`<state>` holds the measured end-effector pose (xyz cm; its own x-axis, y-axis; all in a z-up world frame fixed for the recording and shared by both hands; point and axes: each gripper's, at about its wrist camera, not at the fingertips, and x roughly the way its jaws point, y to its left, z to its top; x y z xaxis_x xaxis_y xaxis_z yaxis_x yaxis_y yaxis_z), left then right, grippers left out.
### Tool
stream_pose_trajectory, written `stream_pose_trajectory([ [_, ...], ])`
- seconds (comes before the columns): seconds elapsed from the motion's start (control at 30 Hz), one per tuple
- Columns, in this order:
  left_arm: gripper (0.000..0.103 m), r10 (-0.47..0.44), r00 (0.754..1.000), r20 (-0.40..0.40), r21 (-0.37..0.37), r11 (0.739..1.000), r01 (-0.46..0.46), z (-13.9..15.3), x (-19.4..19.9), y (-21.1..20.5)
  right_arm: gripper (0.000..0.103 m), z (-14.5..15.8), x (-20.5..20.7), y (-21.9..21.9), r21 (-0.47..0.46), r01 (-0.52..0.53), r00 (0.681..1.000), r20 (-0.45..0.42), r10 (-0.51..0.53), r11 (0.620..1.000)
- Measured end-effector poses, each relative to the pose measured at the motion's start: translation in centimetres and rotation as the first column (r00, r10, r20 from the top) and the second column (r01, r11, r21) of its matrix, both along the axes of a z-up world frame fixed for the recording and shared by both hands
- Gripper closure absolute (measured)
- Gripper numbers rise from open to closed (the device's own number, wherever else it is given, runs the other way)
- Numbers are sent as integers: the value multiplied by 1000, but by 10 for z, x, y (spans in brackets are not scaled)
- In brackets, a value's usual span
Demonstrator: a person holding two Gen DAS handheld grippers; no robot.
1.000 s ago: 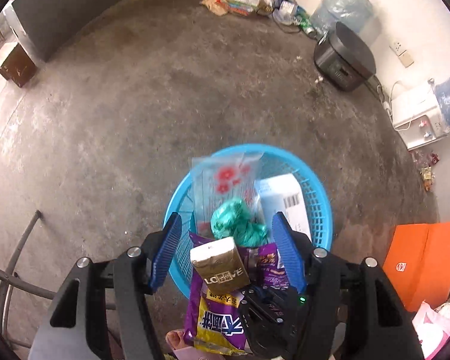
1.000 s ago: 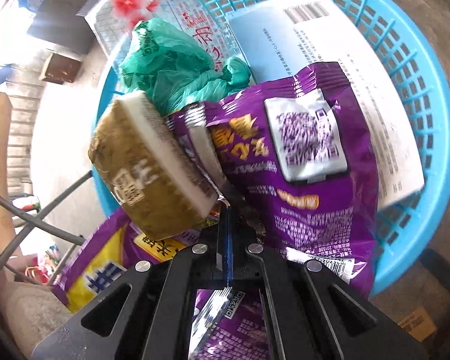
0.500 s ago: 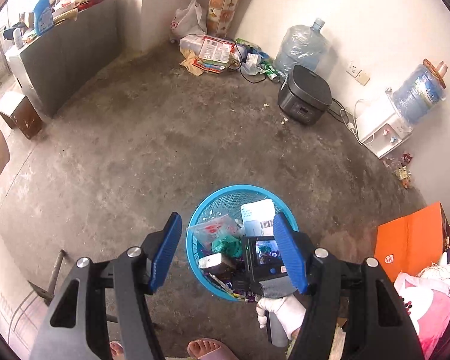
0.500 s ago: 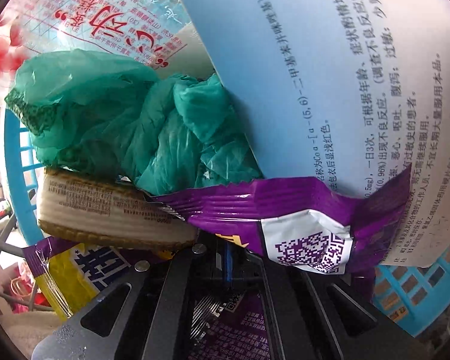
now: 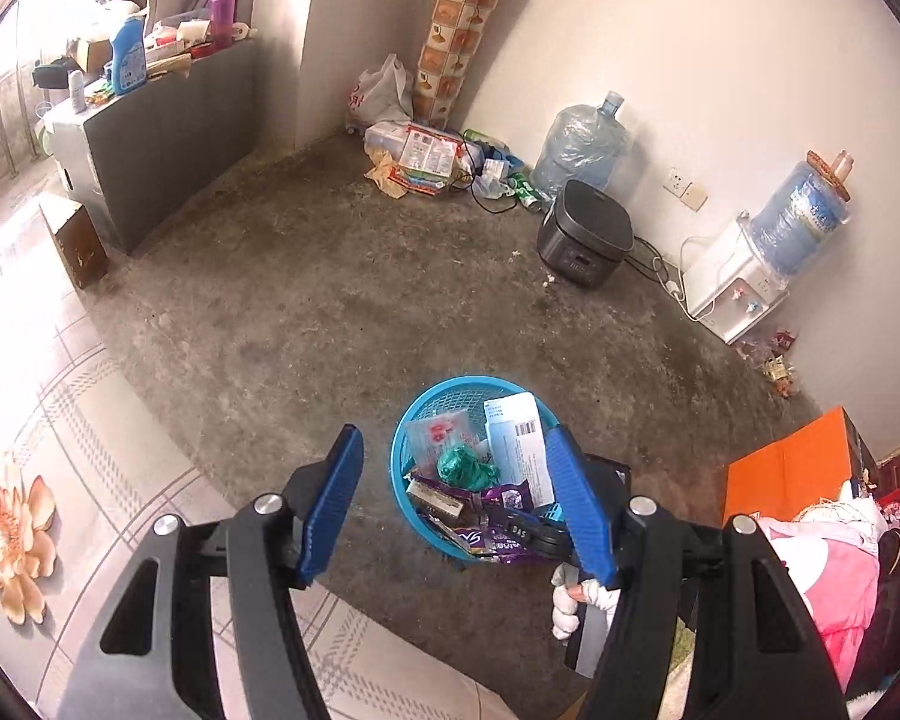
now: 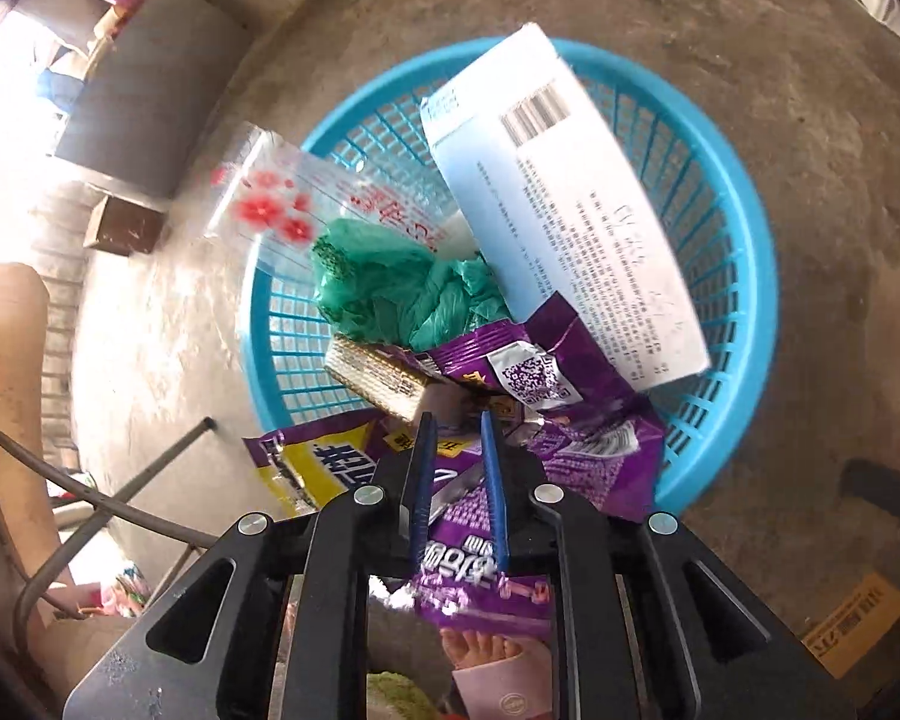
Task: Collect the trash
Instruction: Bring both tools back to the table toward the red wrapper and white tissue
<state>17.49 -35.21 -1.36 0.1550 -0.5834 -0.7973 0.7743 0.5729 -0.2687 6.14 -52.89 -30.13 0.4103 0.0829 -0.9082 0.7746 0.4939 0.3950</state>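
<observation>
1. Grey concrete floor [image 5: 306, 324] lies bare around the blue basket [image 6: 744, 276], so there is room to move;
2. right gripper [image 6: 457, 450] has just been opening its jaws, letting the purple wrapper [image 6: 576, 444] drop over the basket's rim;
3. left gripper [image 5: 456, 504] hangs high, jaws apart and empty.

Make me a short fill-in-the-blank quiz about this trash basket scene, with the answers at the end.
1. The basket holding the trash is ____ in colour.
2. The crumpled plastic bag in the basket is ____.
3. The snack wrapper nearest the right gripper is mostly ____.
4. The left gripper, above the basket, holds ____.

Answers: blue; green; purple; nothing
</observation>
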Motion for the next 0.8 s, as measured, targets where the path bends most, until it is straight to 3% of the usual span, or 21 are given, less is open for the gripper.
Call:
stream_pose_trajectory([
  [0.17,38,32,999,40,-69,997,-30,27,-10,39,73,45,-21,6,-55,49,995,95,-44,997],
  [0.33,35,75,992,104,-136,989,-61,53,-23,88,60,120,-54,16,-148,44,977,213,-11,988],
  [0.57,23,190,966,178,-224,963,-148,80,-38,169,44,196,-63,55,-293,-32,916,373,145,956],
  [0.8,17,351,910,220,-285,915,-284,101,-43,252,42,235,-45,104,-348,-154,840,447,308,925],
])
